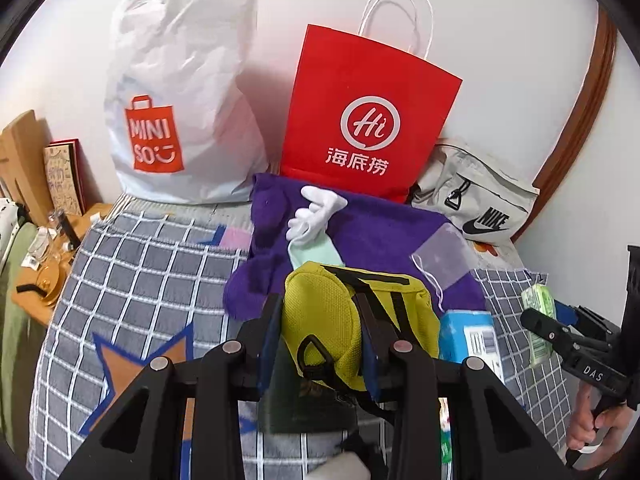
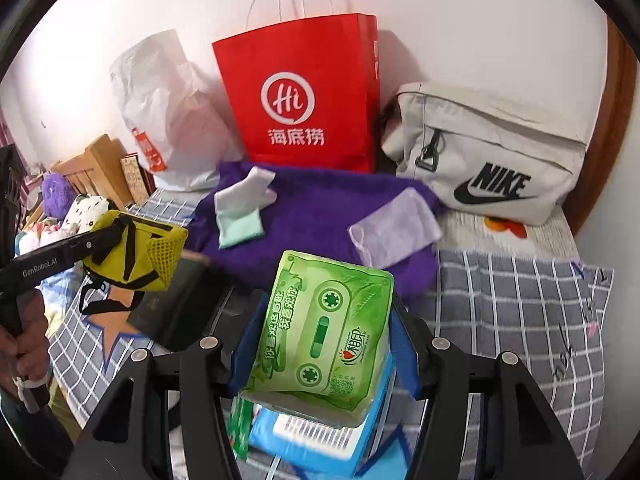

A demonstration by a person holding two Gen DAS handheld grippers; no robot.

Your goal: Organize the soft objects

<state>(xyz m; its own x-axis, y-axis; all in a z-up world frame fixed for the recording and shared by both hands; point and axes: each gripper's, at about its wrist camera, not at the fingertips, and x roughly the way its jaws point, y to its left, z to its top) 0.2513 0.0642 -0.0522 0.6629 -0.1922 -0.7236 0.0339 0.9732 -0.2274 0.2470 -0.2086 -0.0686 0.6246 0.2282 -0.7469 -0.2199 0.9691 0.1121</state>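
My left gripper (image 1: 320, 312) is shut on a yellow pouch (image 1: 332, 320) with black straps, held above the checked bedding; it also shows in the right wrist view (image 2: 136, 256). My right gripper (image 2: 324, 320) is shut on a green tissue pack (image 2: 320, 328), also seen in the left wrist view (image 1: 538, 320). A purple towel (image 2: 312, 216) lies ahead, with a white and mint sock (image 2: 240, 208) and a pale lilac mask (image 2: 396, 228) on it.
A red paper bag (image 2: 304, 92), a white Miniso bag (image 1: 180, 100) and a beige Nike bag (image 2: 492, 152) stand against the wall. A blue tissue pack (image 1: 468, 336) and a dark book (image 2: 176, 312) lie on the grey checked blanket (image 1: 140, 280). Bed headboard and plush toys at left (image 2: 80, 200).
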